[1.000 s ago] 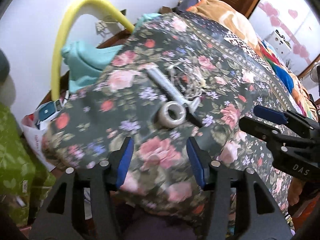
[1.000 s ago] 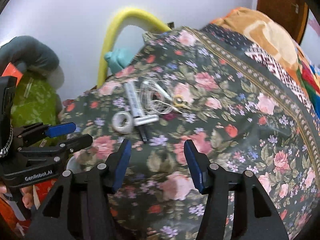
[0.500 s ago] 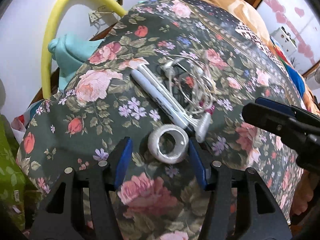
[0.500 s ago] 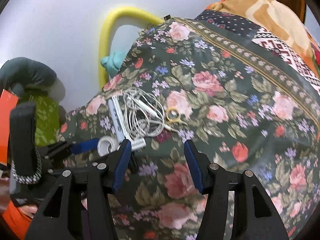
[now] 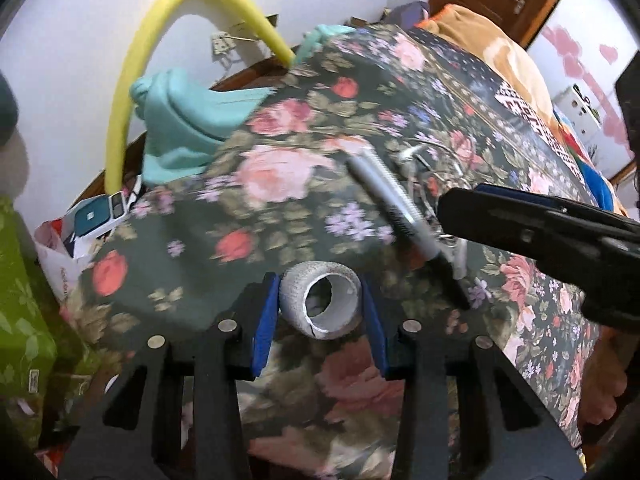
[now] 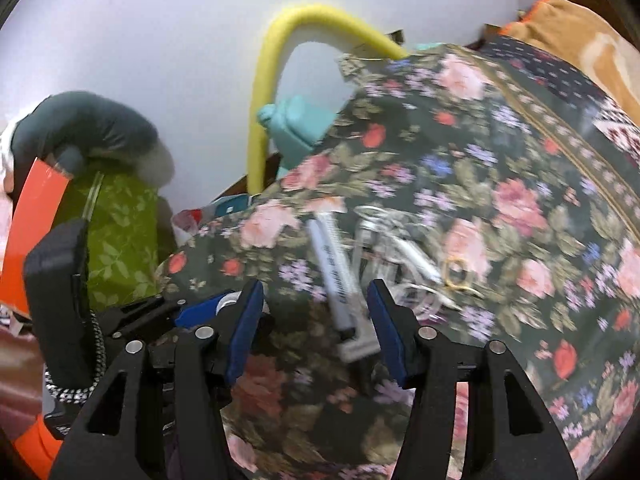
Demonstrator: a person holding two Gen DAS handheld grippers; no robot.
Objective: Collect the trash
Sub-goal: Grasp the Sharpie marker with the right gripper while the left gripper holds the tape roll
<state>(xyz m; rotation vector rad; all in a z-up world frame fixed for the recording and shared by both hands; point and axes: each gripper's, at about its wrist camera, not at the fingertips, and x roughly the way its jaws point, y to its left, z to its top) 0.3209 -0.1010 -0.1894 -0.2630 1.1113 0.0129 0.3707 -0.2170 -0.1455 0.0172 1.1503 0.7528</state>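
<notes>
A near-empty white tape roll (image 5: 320,300) sits between the blue pads of my left gripper (image 5: 320,312), which is shut on it just above the floral bedspread (image 5: 280,184). A grey marker pen (image 5: 396,208) and tangled white earphone cable (image 5: 436,160) lie beyond it. My right gripper (image 6: 316,320) is open, its pads either side of the marker's (image 6: 336,276) near end, with the cable (image 6: 400,256) and a yellow rubber band (image 6: 458,270) to its right. The right gripper also shows in the left wrist view (image 5: 540,224). The left gripper also shows in the right wrist view (image 6: 192,312).
A yellow foam tube (image 5: 132,56) arches against the white wall. Teal cloth (image 5: 180,120) lies at the bed's far edge. A green leaf-print bag (image 6: 116,240) and an orange container (image 6: 28,232) stand left of the bed. An orange blanket (image 5: 500,52) lies further along.
My left gripper closed on the tape roll and lifted it off the bedspread. My right gripper moved in over the marker's near end.
</notes>
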